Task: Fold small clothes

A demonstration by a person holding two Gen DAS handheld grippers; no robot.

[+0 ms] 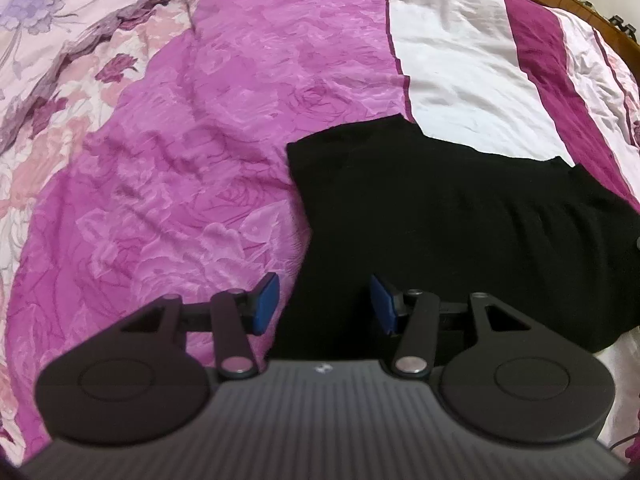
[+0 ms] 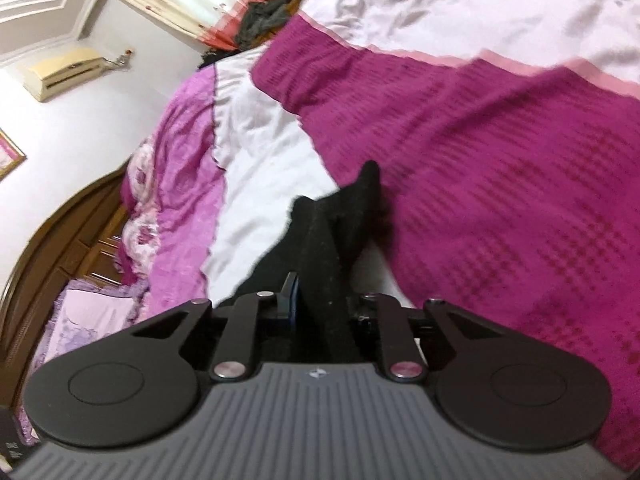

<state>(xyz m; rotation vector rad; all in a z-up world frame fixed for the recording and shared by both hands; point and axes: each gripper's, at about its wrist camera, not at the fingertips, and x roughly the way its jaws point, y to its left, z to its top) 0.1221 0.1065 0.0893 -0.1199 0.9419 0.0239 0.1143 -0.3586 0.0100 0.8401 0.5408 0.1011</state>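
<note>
A small black garment (image 1: 460, 220) lies flat on the bed, across the pink and white stripes of the bedspread (image 1: 180, 160). My left gripper (image 1: 323, 304) is open above the garment's near left edge. Its blue pads (image 1: 264, 304) stand apart, one over the pink cover and one over the black cloth, and neither presses on anything. In the right wrist view my right gripper (image 2: 324, 304) is shut on a bunched fold of the black garment (image 2: 340, 216). That fold rises between the fingers and trails off ahead over the magenta cover. Only the left blue pad shows there.
A floral pillow (image 1: 36, 12) lies at the far left of the bed. A wooden headboard (image 2: 52, 240) curves along the bed's end, below a wall air conditioner (image 2: 64, 72). A heap of dark clothes (image 2: 268, 16) sits at the far edge, by the curtains.
</note>
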